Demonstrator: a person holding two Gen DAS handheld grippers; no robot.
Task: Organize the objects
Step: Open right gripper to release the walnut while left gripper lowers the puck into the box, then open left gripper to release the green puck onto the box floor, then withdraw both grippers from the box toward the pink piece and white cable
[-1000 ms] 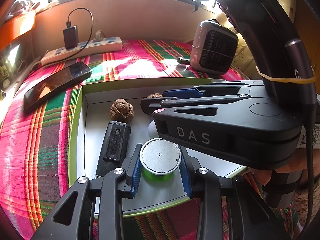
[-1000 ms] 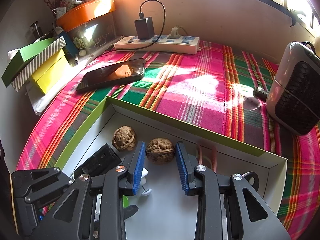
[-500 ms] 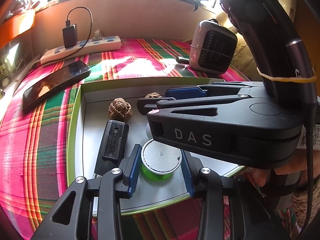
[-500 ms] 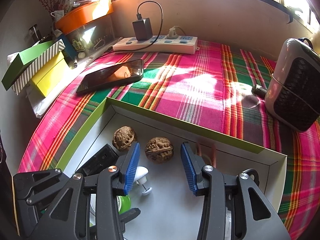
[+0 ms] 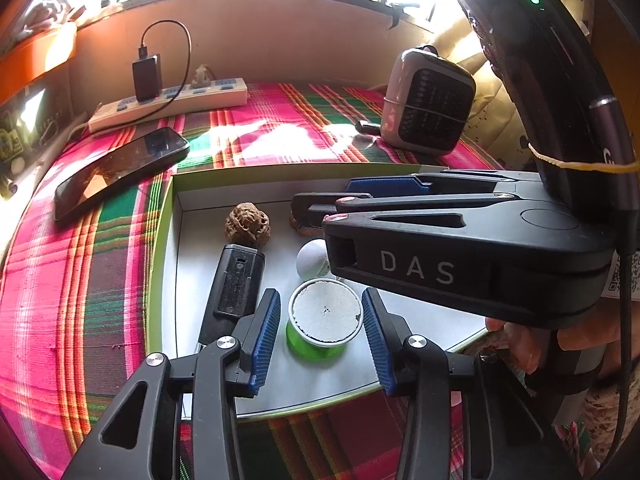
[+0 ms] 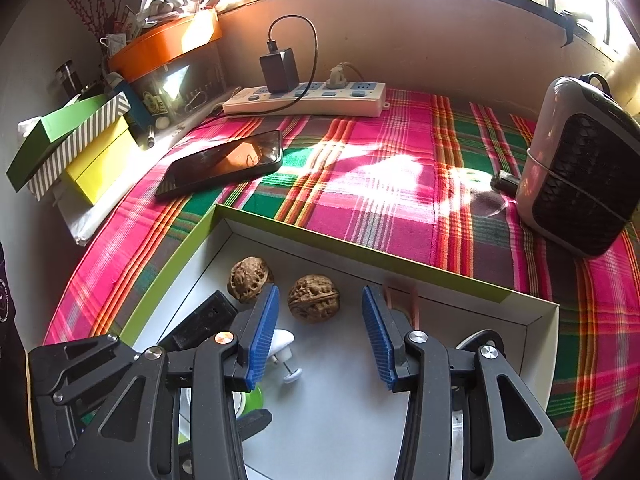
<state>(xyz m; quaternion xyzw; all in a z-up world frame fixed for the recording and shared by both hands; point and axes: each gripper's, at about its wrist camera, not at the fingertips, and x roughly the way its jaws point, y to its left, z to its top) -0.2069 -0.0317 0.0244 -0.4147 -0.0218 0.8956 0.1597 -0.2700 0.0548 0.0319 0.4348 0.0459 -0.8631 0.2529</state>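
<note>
A shallow box with a lime-green rim [image 5: 160,240] [image 6: 172,280] lies on the plaid cloth. Inside stand a green spool with a white top [image 5: 325,322], two walnuts [image 5: 247,225] [image 6: 314,298] [image 6: 249,278], a black flat device [image 5: 236,284] [image 6: 200,318] and a small white piece [image 5: 312,258] [image 6: 282,344]. My left gripper [image 5: 320,328] straddles the spool; its jaws are opening and the pads stand clear of it. My right gripper [image 6: 318,334] is open just behind the nearer walnut, touching nothing. In the left wrist view the right gripper's body hides the box's right half.
A black phone [image 5: 120,170] [image 6: 222,162] lies left of the box. A white power strip with a black charger [image 5: 168,100] [image 6: 304,98] runs along the back wall. A small grey heater [image 5: 426,120] [image 6: 580,168] stands at right. Stacked boxes [image 6: 72,144] sit at far left.
My left jaws have spread away from the green spool, letting go of it. My right jaws have widened and drawn back a little from the walnut.
</note>
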